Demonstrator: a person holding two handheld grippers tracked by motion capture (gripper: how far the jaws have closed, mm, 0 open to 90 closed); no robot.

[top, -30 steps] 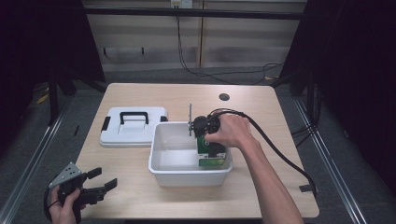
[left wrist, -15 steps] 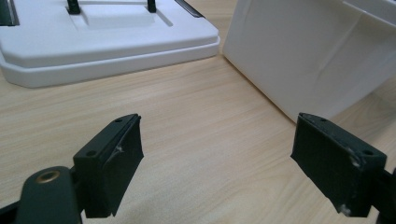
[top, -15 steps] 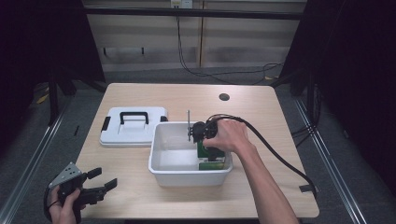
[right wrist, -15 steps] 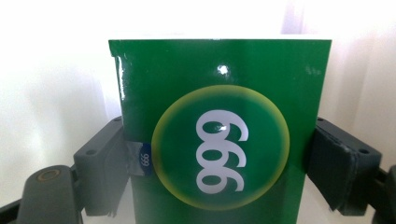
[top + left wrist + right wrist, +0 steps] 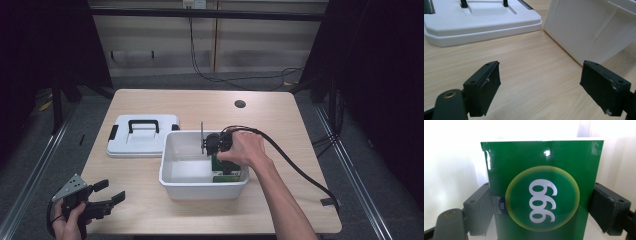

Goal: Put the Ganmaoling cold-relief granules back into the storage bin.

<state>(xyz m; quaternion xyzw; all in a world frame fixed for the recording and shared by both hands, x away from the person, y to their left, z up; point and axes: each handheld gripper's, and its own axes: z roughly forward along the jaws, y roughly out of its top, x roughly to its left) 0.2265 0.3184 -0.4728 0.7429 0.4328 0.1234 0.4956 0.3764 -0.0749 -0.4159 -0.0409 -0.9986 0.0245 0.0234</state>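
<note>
Right hand-held gripper reaches down into the white bin, its jaws pressed against both sides of a green box marked with a yellow-rimmed circle and white "999" digits; the box sits at the bin's right end, close against the white wall. Left hand-held gripper hovers low over the near-left corner of the wooden surface, jaws spread wide with nothing between them, pointed toward the bin's outer wall. Just left of the bin lies a white lid with a black handle, flat on the surface.
</note>
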